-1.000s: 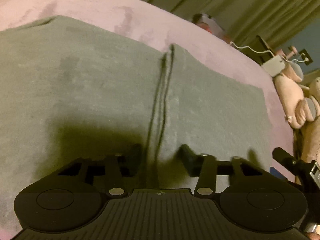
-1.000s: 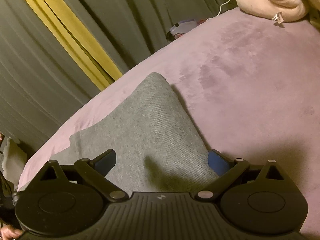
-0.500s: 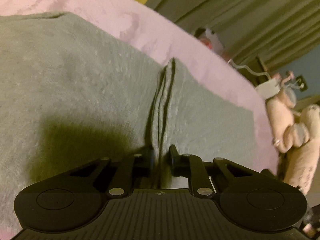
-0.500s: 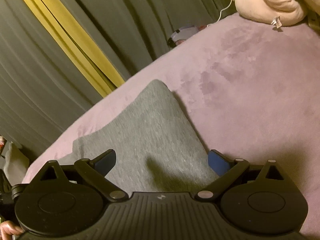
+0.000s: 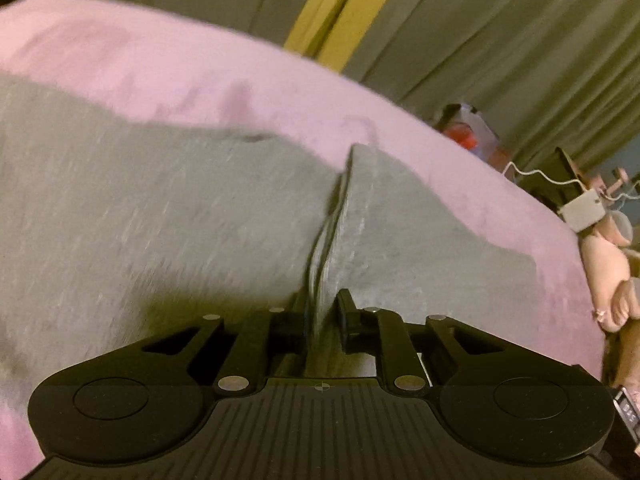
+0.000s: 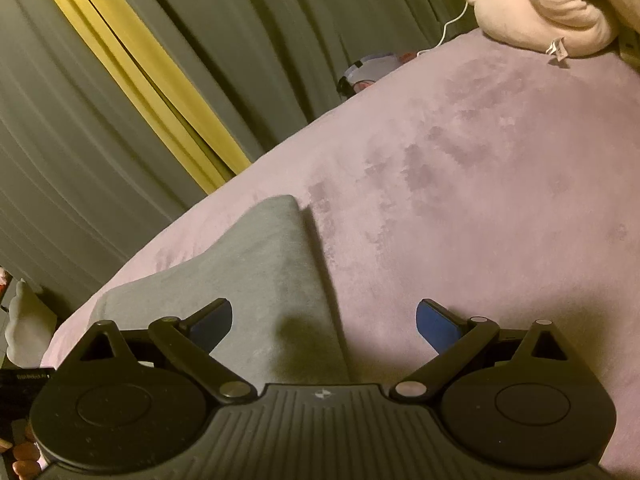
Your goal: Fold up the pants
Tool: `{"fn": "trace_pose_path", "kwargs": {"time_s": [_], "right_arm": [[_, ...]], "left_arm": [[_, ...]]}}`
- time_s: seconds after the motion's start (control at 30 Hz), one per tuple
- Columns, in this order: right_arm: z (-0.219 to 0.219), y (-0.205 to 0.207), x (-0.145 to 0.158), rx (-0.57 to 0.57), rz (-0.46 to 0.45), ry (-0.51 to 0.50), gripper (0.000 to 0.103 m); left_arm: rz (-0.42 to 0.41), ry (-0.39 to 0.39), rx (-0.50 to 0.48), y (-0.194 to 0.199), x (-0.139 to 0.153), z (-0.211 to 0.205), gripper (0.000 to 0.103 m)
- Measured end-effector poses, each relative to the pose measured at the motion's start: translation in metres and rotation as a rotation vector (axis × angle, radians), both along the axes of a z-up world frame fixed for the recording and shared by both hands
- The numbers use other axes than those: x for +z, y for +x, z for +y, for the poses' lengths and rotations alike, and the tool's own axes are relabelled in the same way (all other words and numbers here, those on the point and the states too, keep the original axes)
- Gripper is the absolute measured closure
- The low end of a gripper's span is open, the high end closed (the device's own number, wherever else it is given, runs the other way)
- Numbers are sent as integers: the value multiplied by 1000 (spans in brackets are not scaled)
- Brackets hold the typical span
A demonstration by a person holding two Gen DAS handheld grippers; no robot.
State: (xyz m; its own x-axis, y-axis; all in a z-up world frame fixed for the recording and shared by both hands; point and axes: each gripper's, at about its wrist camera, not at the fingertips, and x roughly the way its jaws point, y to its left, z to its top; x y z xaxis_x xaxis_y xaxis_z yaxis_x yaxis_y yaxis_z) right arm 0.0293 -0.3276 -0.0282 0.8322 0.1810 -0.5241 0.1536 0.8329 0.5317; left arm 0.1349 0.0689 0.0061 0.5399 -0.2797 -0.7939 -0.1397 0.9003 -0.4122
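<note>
Olive-grey pleated curtains (image 6: 120,168) with a yellow stripe (image 6: 132,68) back a bed covered by a pink plush blanket (image 6: 480,200), where grey knit pants (image 5: 160,220) lie spread flat. At the near edge of the pants, the left gripper (image 5: 323,322) has its black fingers drawn narrow, pinching a raised ridge of the grey fabric between them. Over a pointed corner of the pants (image 6: 272,264), the right gripper (image 6: 324,320) stands wide apart with blue-padded fingers (image 6: 434,326), holding nothing. Beyond, a pale pink stuffed toy (image 6: 536,12) rests at the blanket's far edge beside a white cable (image 6: 448,32).
</note>
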Motion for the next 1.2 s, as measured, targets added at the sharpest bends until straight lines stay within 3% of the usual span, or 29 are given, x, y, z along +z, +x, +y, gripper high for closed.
{"fn": "trace_pose_path", "kwargs": {"time_s": [0.1,0.13,0.23,0.33,0.37,0.47,0.67,0.77,0.83,0.9,0.97,1.03,1.07,1.13,1.2], "right_arm": [[2,3,0,6,11,-10,4],[2,3,0,6,12,-13,4],[3,4,-1,11,18,-18,4],[5,5,-1,21,18,-29,4],[7,5,-1,26,18,-37,4],[11,5,1,33,16,-63,4],[13,6,0,35,29,-85,4],[15,8,0,40,39,-94,4],[16,8,-1,47,45,-99,4],[18,9,0,52,44,-108,4],[20,7,2,67,21,-119,4],[26,-1,8,82,-58,-150,5],[32,-7,12,102,-115,-176,7],[44,-15,16,177,-201,-209,25],[57,-10,13,254,-181,-251,63]], "left_arm": [[-10,13,-42,-12,0,-1,67],[-15,21,-69,-17,0,-4,55],[-7,38,-112,-27,-5,-12,51],[6,67,-124,-34,-13,-15,59],[5,79,-117,-37,-15,-14,71],[1,103,-105,-44,-15,-10,88],[-63,77,-99,-68,2,1,91],[-20,35,-39,-70,5,6,90],[12,76,12,-70,5,6,90],[-20,136,42,-72,15,2,81],[-111,173,47,-74,32,-5,61],[-194,201,38,-72,48,-15,51],[-233,195,14,-67,54,-22,46],[-256,193,-28,-52,57,-36,46],[-238,214,-59,-36,51,-50,50]]}}
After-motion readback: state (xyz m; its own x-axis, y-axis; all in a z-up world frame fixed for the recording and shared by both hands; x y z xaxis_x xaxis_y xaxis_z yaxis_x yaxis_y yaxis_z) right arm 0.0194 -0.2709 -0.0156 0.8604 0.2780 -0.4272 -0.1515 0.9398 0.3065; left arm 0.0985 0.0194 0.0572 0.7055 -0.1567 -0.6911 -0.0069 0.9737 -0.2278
